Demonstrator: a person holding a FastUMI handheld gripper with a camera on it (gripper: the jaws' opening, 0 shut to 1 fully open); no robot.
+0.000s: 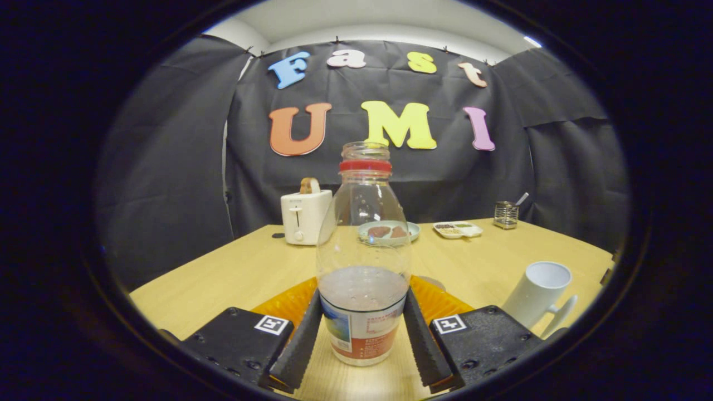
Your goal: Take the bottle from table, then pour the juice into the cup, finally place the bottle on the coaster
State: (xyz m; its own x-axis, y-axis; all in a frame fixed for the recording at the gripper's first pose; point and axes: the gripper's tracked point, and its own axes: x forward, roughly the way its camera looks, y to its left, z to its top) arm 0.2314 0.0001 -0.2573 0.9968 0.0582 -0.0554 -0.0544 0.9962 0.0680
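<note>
The claw (362, 345) grips the upright bottle (363, 267) by its label, both fingers pressing. An orange coaster (440, 301) lies half hidden behind it; the cup (540, 292) stands nearby.

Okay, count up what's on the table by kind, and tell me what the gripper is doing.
Bottle: 1, between the gripper fingers, both pressing its sides
Cup: 1
Orange coaster: 1
Toaster: 1
Plate: 1
Divided dish: 1
Mesh holder: 1
Total: 7
</note>
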